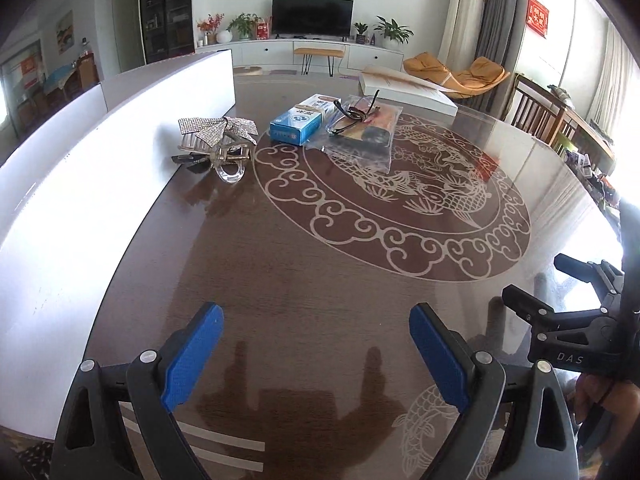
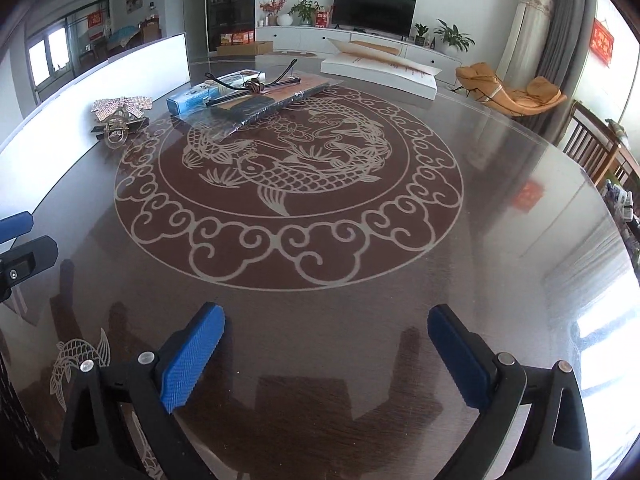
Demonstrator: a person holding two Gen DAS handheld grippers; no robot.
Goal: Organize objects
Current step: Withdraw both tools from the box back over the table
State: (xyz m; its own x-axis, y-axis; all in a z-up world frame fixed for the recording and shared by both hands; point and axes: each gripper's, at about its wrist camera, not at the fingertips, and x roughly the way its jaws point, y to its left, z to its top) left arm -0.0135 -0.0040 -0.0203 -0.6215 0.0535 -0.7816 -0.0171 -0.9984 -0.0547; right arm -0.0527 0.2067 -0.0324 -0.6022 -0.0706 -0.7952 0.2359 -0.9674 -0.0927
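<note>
Daylight enters from the windows to the right of my table [image 2: 500, 208], washing its glossy top with glare there. Gripper shadows fall on its near edge. Fisheye bending and dark vignetting mark the corners; focus is sharp.

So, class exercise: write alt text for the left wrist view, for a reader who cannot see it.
The open left gripper hovers empty over a dark round table with a pale fish pattern. Across the table lie a sparkly bow hair clip, a blue box and glasses on a clear plastic pouch. The right gripper shows at the right edge.
</note>
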